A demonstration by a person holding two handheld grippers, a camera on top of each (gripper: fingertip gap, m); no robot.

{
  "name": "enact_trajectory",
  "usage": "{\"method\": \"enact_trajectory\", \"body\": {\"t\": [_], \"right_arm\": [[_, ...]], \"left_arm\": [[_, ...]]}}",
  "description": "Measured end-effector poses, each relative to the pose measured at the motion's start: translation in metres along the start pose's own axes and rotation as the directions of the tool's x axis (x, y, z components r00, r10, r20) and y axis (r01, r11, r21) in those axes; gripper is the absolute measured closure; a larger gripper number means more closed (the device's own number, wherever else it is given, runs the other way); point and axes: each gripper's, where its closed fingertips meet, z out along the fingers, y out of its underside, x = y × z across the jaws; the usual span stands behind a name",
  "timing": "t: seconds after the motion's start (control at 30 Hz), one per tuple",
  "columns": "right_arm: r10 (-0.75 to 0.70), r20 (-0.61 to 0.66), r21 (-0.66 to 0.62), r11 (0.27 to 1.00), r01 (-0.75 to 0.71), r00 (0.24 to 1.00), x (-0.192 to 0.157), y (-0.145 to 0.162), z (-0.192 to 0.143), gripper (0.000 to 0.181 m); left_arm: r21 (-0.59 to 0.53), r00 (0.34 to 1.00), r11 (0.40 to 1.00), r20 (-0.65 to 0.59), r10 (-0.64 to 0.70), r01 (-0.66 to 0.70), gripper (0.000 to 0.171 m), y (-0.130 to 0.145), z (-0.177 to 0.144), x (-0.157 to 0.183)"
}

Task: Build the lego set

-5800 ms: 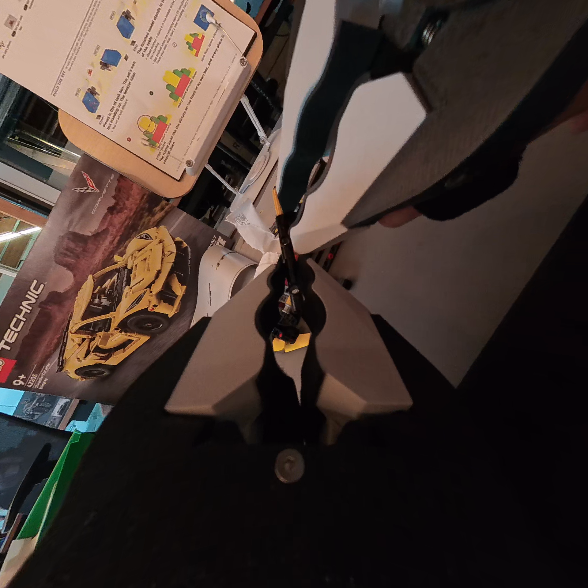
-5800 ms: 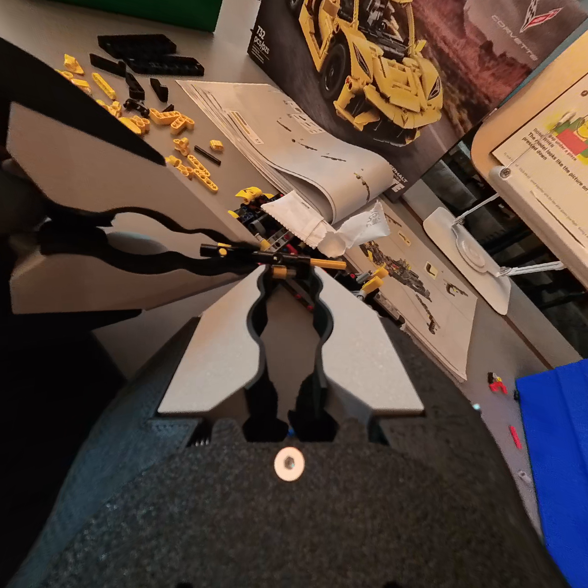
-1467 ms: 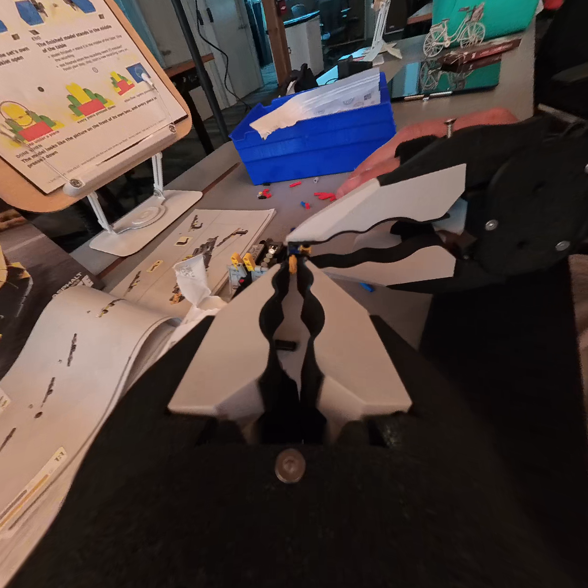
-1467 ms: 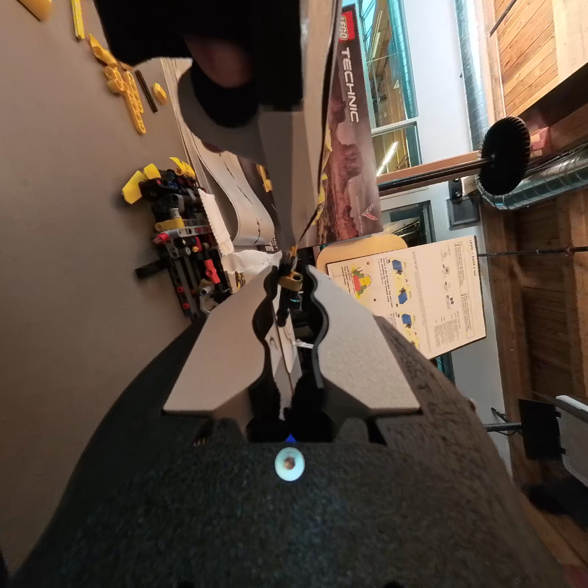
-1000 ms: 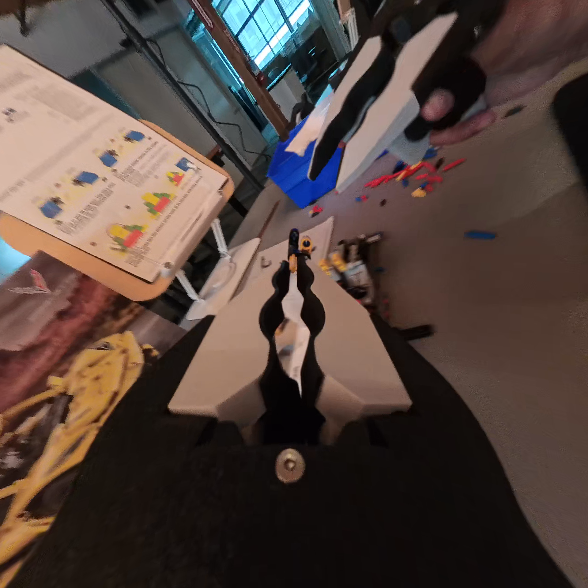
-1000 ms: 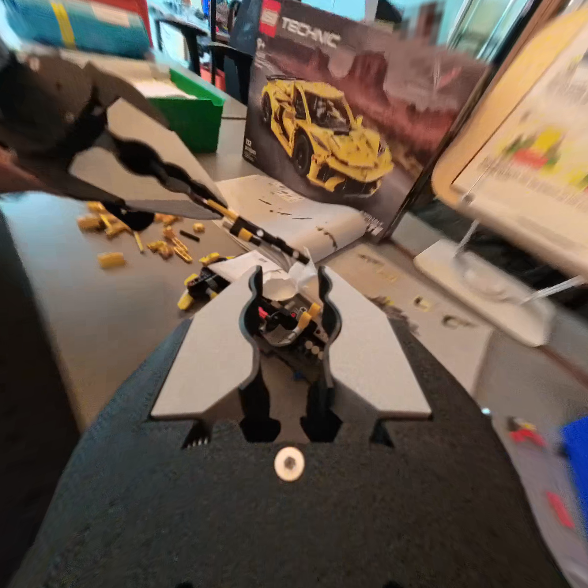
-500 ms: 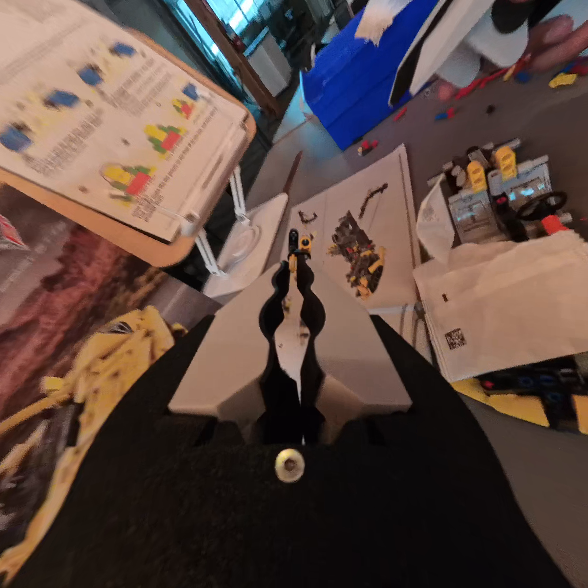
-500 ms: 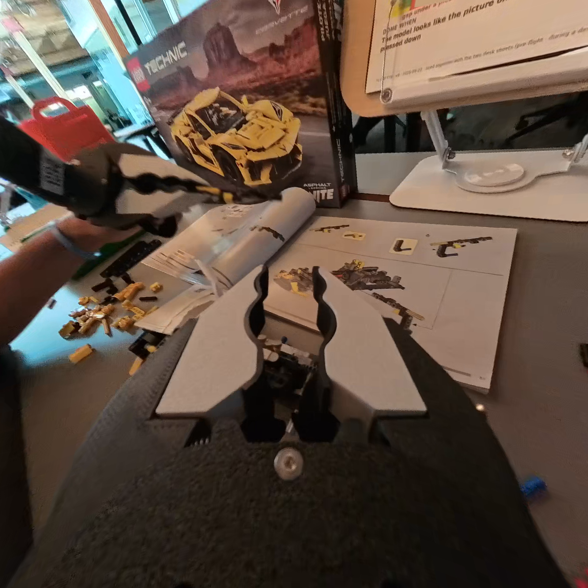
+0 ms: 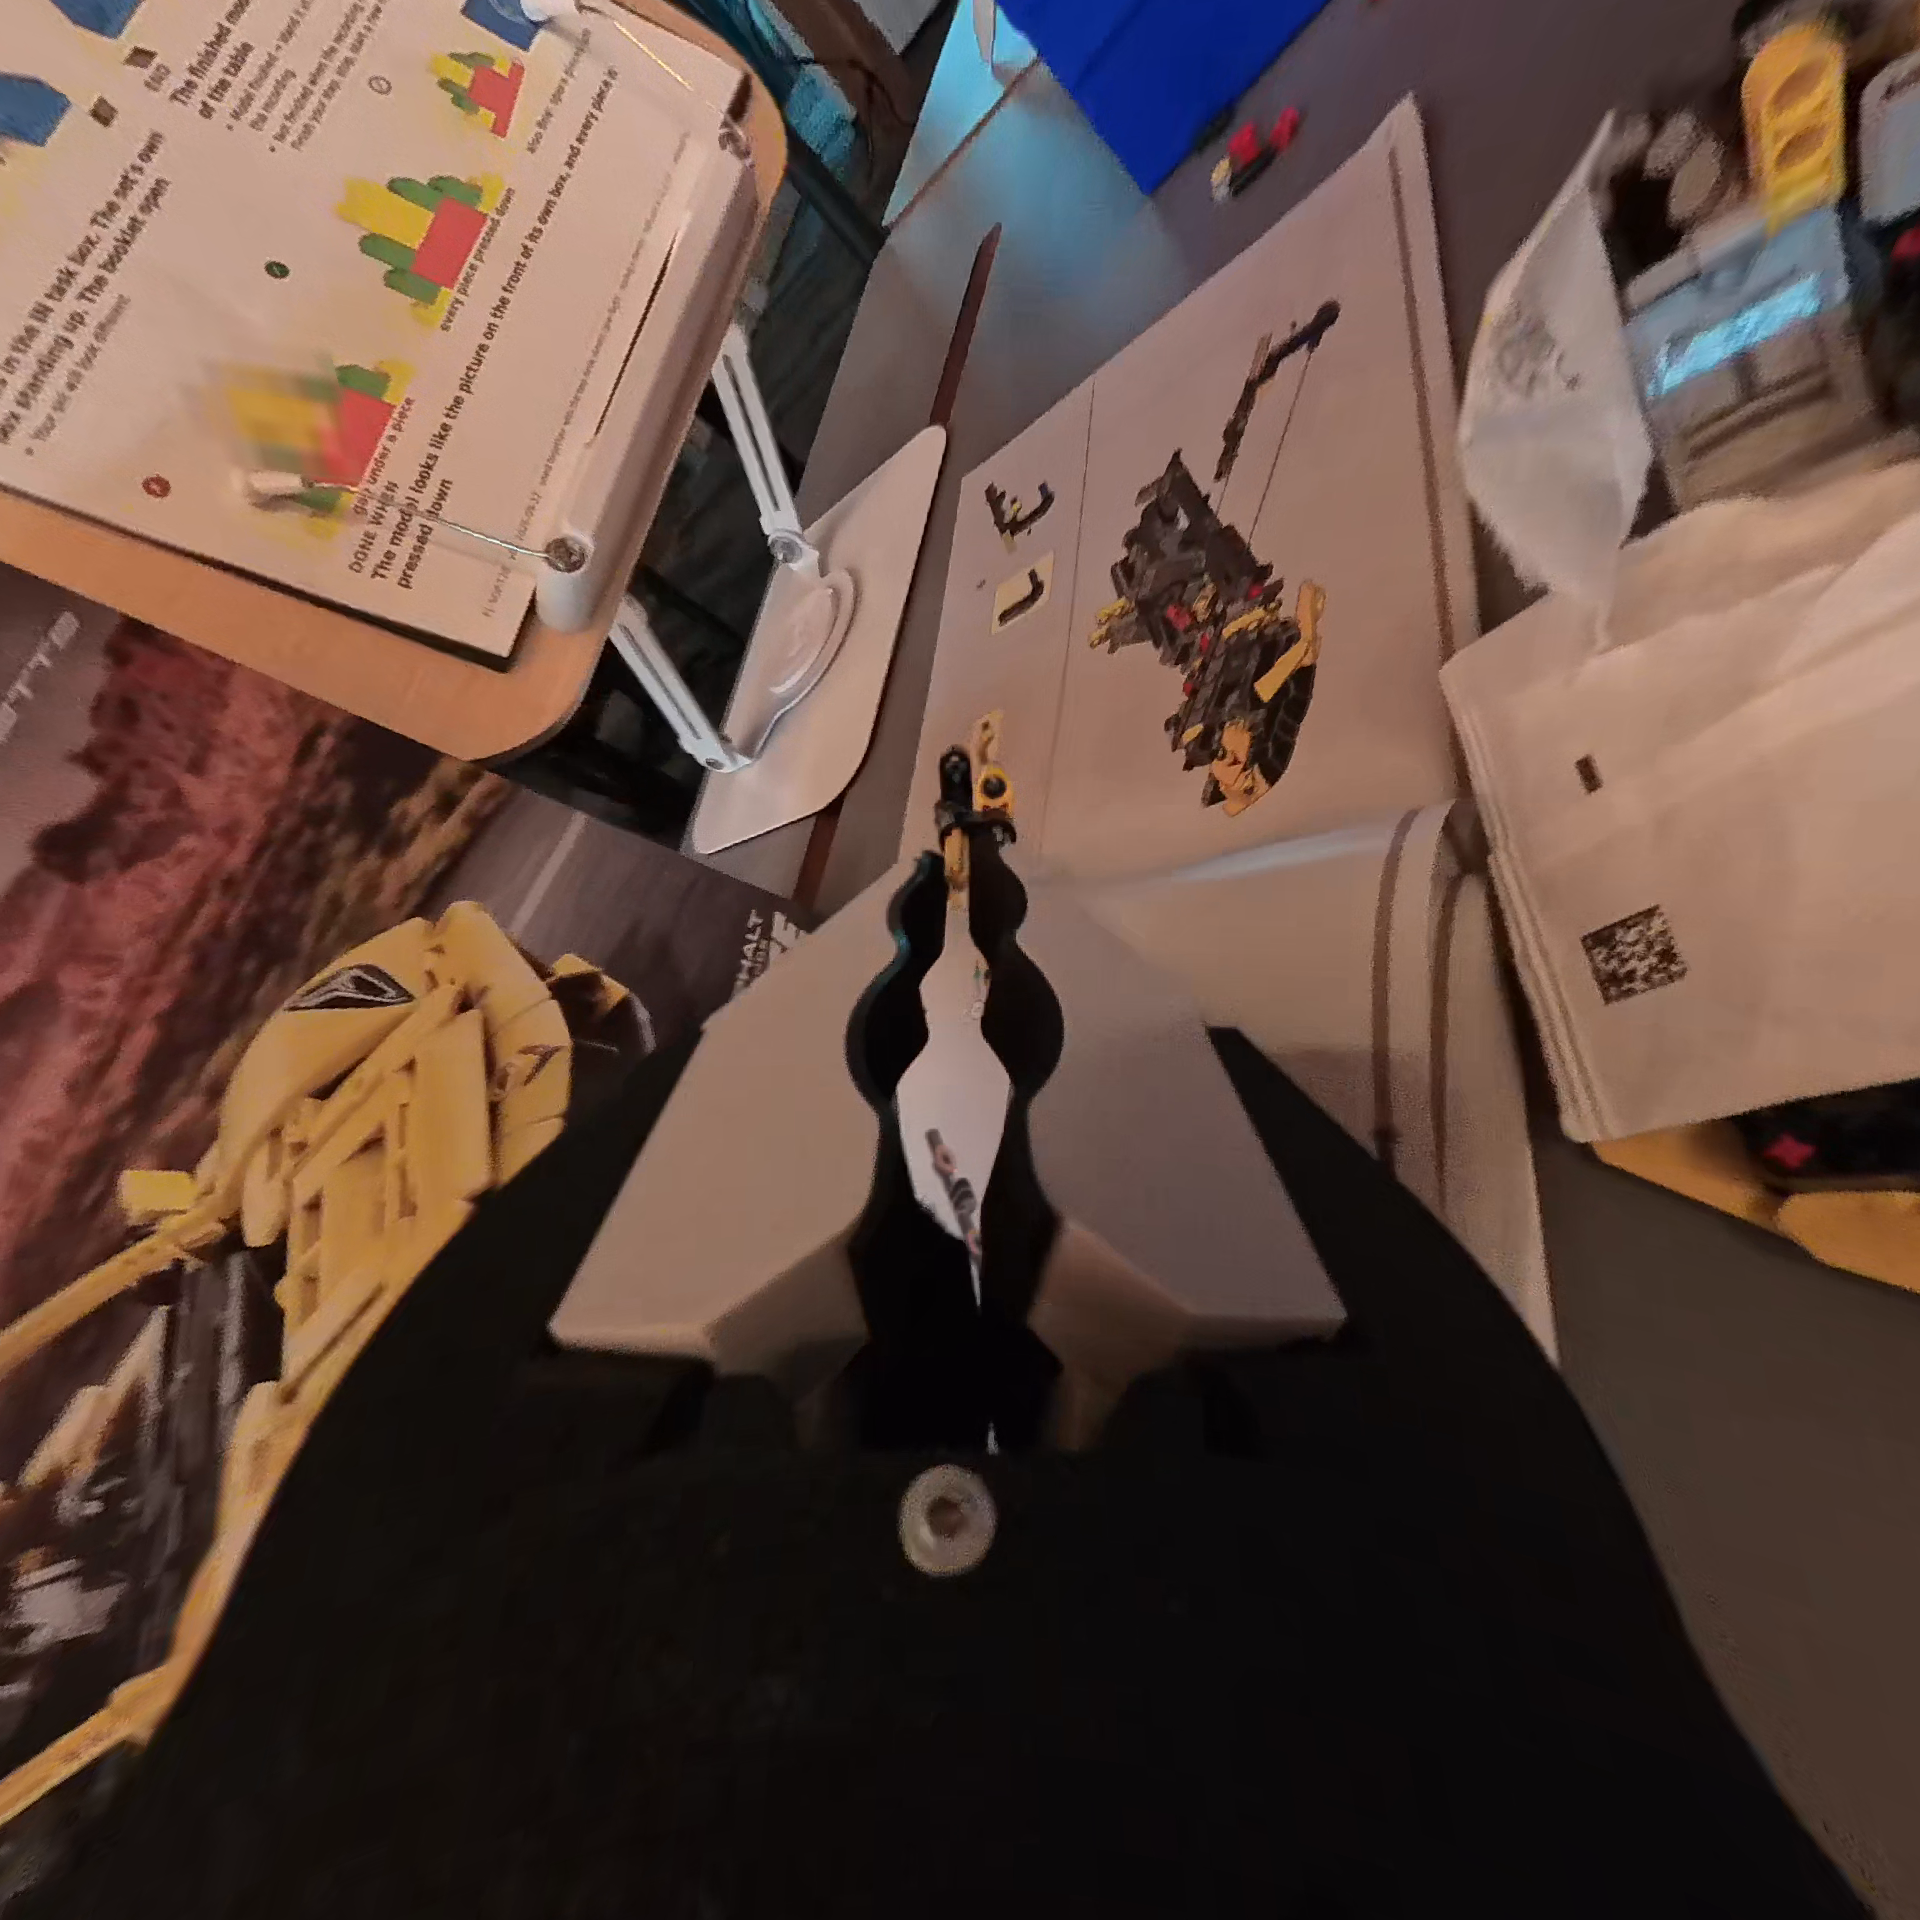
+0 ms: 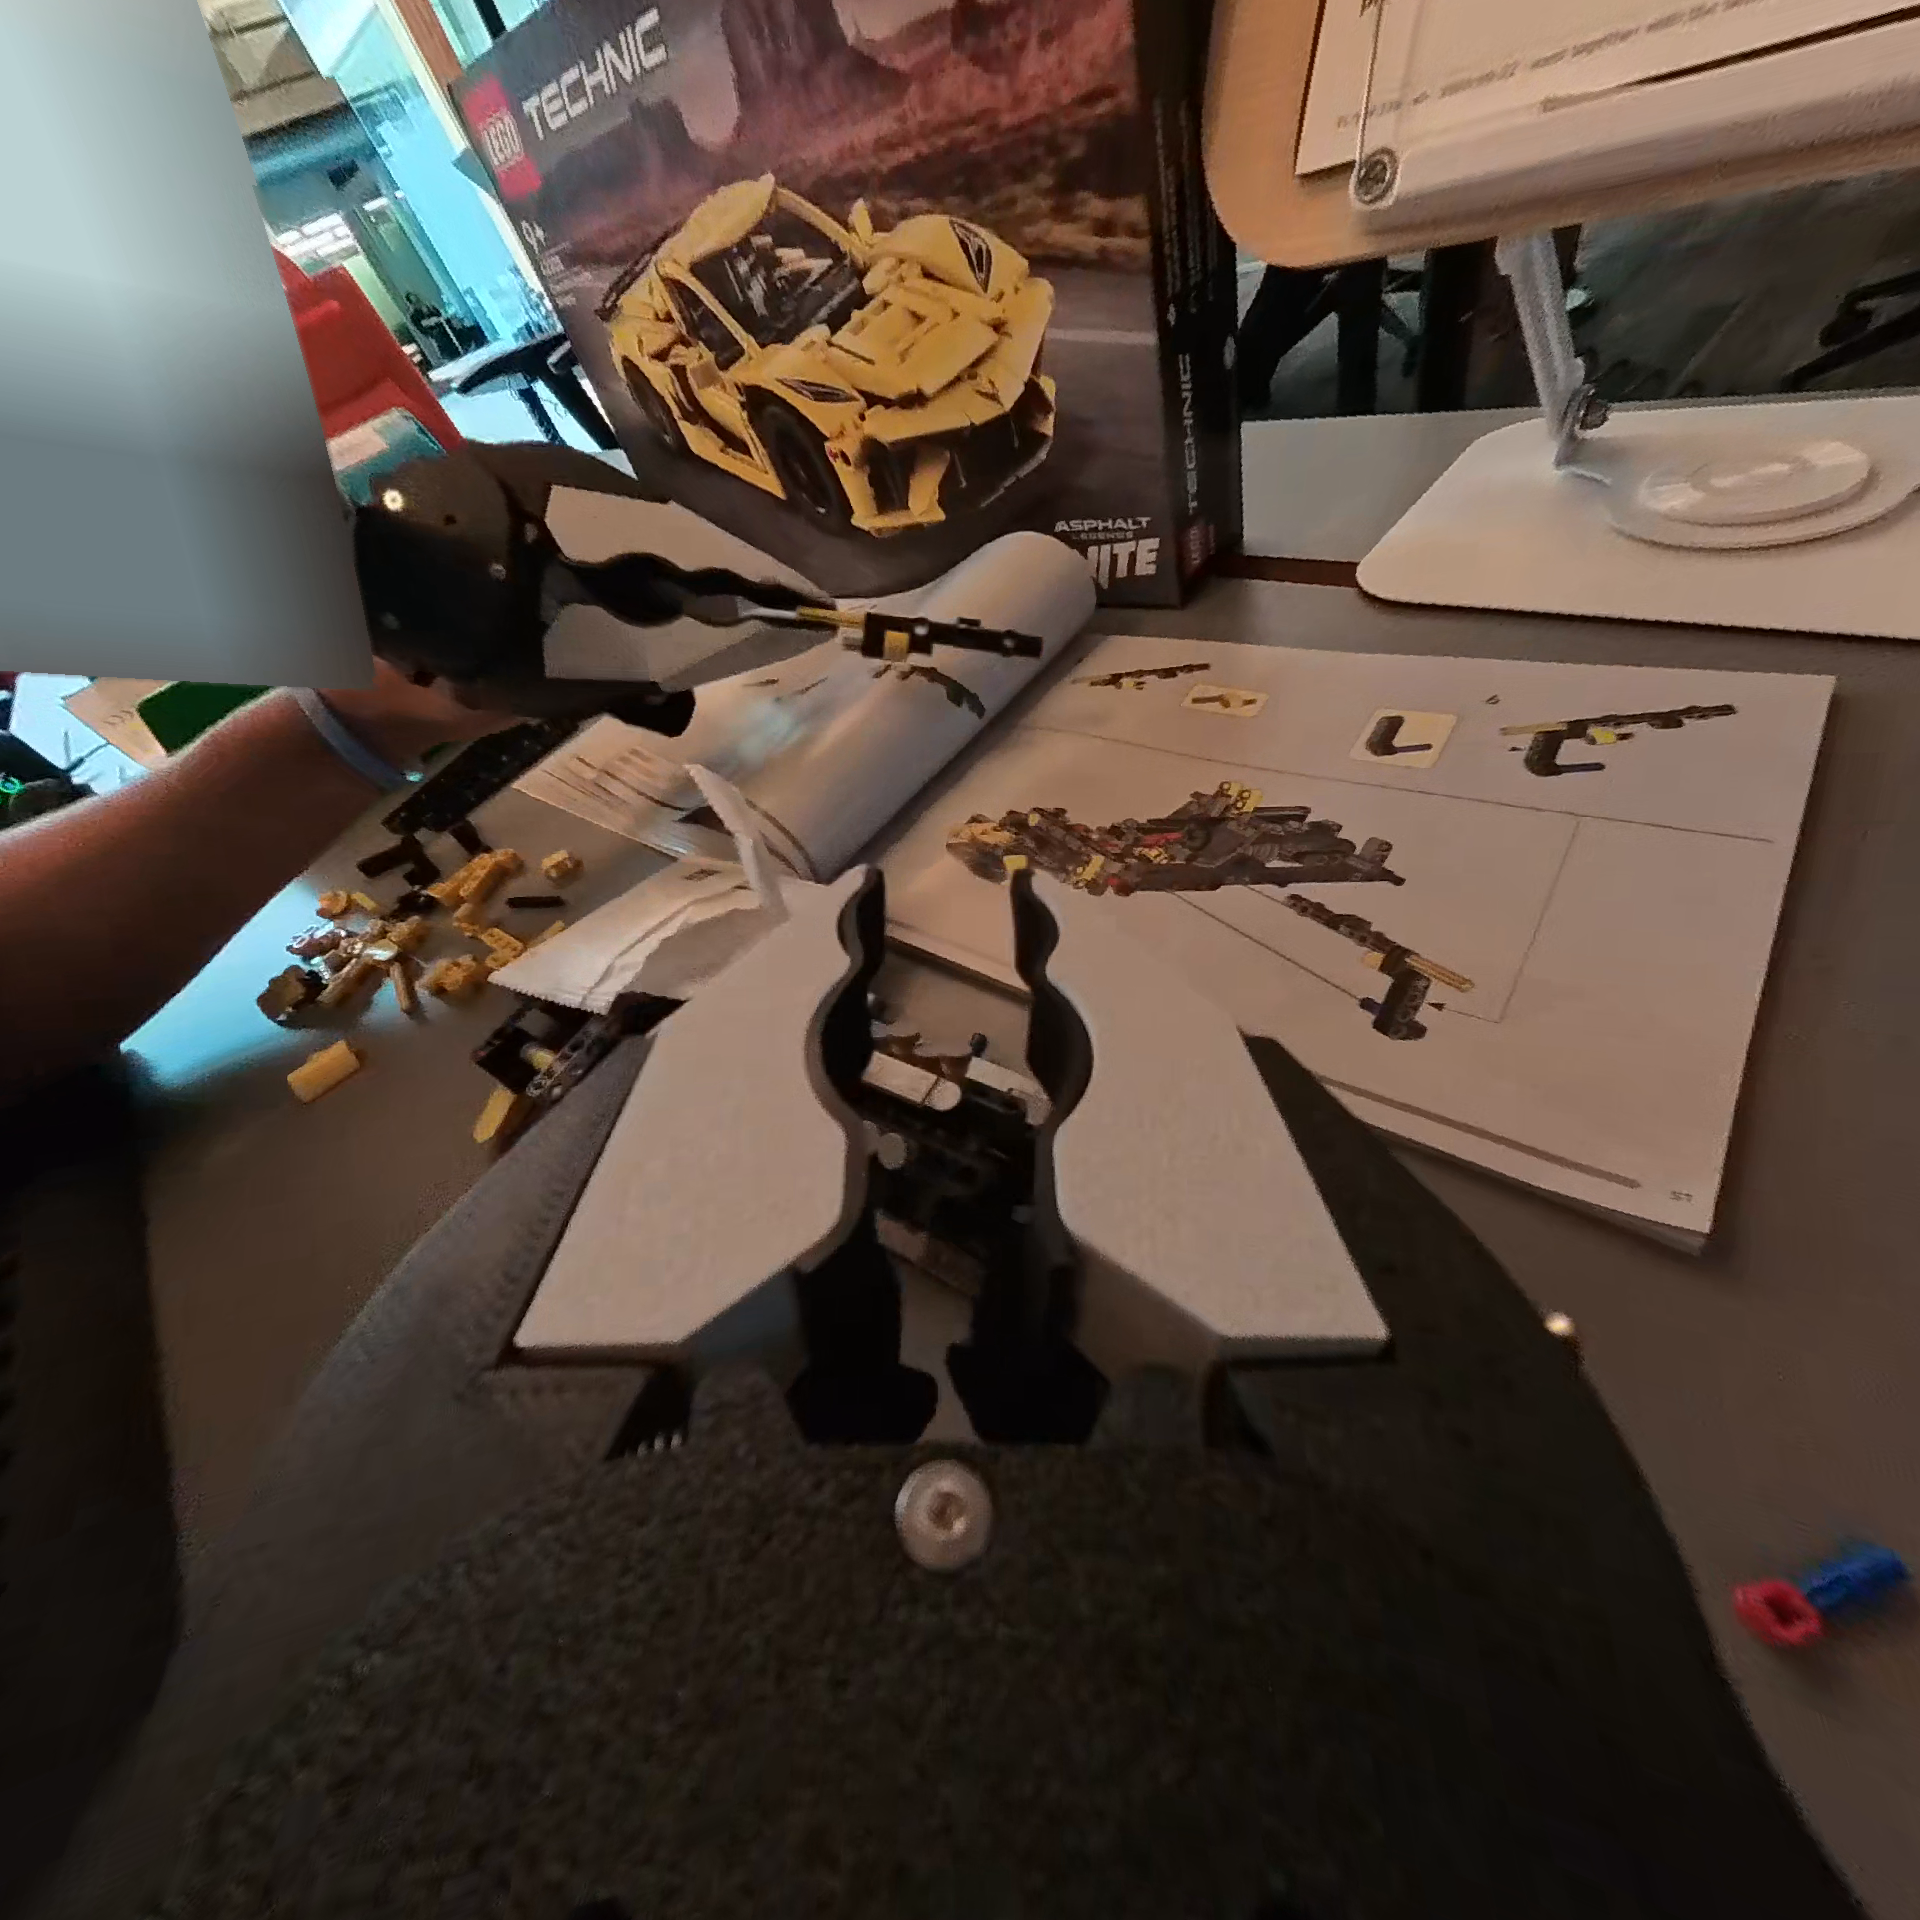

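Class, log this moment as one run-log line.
left hand-held gripper: shut on rod assembly | right hand-held gripper: open, empty | instruction booklet: open

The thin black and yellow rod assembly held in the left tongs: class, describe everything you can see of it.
The rod assembly is a slim plastic stick: a yellow axle at the gripped end, then black pieces with small holes, a small yellow connector hanging partway along, and a thin black tip. The left tongs are shut on its yellow end, so it juts out roughly level in the air above the open instruction booklet, touching nothing else. In the left wrist view it shows end-on, past the tips.
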Motion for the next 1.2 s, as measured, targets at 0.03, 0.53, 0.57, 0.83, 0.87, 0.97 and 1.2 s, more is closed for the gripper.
{"method": "enact_trajectory", "body": {"t": [0.03,0.53,0.57,0.83,0.87,0.97,1.2], "right_arm": [[0.01,0.006,0.004,1.0,-0.01,1.0,-0.001,0.0,0.0,0.158],[0.02,-0.031,0.014,1.0,-0.019,0.999,0.004,-0.002,-0.006,0.162],[0.019,-0.028,0.007,1.0,-0.019,0.999,0.003,-0.001,-0.006,0.163],[-0.019,-0.043,-0.007,1.0,0.019,0.999,0.003,0.001,-0.005,0.165],[-0.012,-0.036,0.006,1.0,0.012,0.999,0.002,-0.003,-0.006,0.164],[0.0,-0.032,0.02,1.0,0.001,0.999,0.003,-0.005,-0.007,0.165],[0.018,-0.003,0.003,1.0,-0.018,1.0,-0.002,-0.002,-0.004,0.165]], "left_arm": [[-0.012,0.999,0.999,0.015,0.034,-0.034,0.17,0.0,0.0,0.0],[-0.028,0.989,0.989,0.004,0.146,-0.146,0.17,-0.014,0.012,0.011],[-0.025,0.989,0.989,0.006,0.145,-0.145,0.17,-0.015,0.012,0.011],[0.055,0.995,0.994,0.002,0.095,-0.095,0.17,-0.026,0.019,0.013],[0.057,0.995,0.993,0.002,0.099,-0.099,0.17,-0.027,0.019,0.013],[0.064,0.994,0.992,-0.001,0.106,-0.106,0.17,-0.031,0.019,0.015],[0.094,0.992,0.988,-0.017,0.122,-0.12,0.17,-0.047,0.021,0.022]]}}
